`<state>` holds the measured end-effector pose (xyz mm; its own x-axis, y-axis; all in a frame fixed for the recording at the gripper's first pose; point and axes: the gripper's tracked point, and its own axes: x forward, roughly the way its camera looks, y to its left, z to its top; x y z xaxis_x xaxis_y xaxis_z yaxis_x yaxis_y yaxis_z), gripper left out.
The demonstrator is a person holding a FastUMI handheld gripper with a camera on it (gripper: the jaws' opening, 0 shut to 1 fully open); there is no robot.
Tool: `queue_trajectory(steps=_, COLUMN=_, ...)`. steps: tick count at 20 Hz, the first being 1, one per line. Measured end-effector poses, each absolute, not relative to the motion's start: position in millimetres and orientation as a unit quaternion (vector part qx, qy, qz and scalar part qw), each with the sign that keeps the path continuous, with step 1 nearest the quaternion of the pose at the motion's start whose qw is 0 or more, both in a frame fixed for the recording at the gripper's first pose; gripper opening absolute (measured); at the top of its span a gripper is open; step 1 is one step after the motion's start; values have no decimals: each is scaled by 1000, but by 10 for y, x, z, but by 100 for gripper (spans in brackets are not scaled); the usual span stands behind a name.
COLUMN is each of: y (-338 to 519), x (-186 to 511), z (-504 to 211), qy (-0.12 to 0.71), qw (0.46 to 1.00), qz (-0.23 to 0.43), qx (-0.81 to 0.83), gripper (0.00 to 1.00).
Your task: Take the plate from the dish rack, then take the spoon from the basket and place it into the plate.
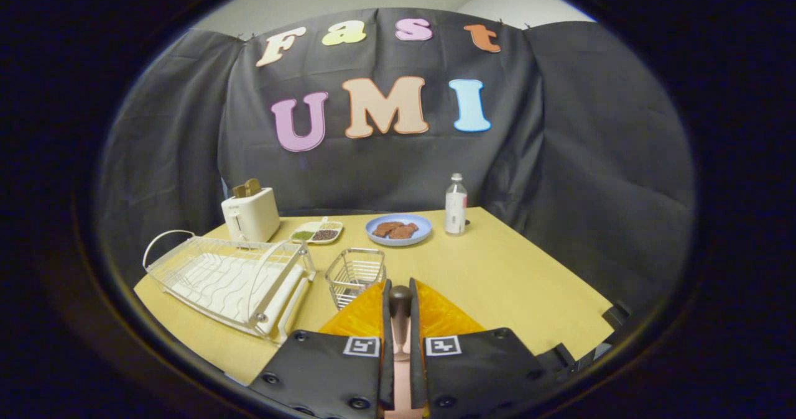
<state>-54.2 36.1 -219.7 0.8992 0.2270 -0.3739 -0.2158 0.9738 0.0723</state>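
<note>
Gripper view: the hand-held gripper [400, 304] clamps a slim, stiff, likely slippery spoon [400, 319] by its handle above an orange plate [444, 316] on the table [510, 270], beside the basket [356, 275].

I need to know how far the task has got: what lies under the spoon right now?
The gripper is shut on the spoon, and the orange plate lies right below it on the table. The fingers cover the plate's middle.
</note>
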Motion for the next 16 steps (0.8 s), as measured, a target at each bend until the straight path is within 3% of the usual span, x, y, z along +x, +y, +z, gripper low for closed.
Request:
queue_trajectory(steps=8, y=174, x=-868, z=-2334, qy=220, qw=973, qz=73, qx=0, gripper=20)
queue_trajectory(steps=16, y=713, x=-883, z=-1532, qy=173, qw=980, qz=97, qx=11, gripper=84)
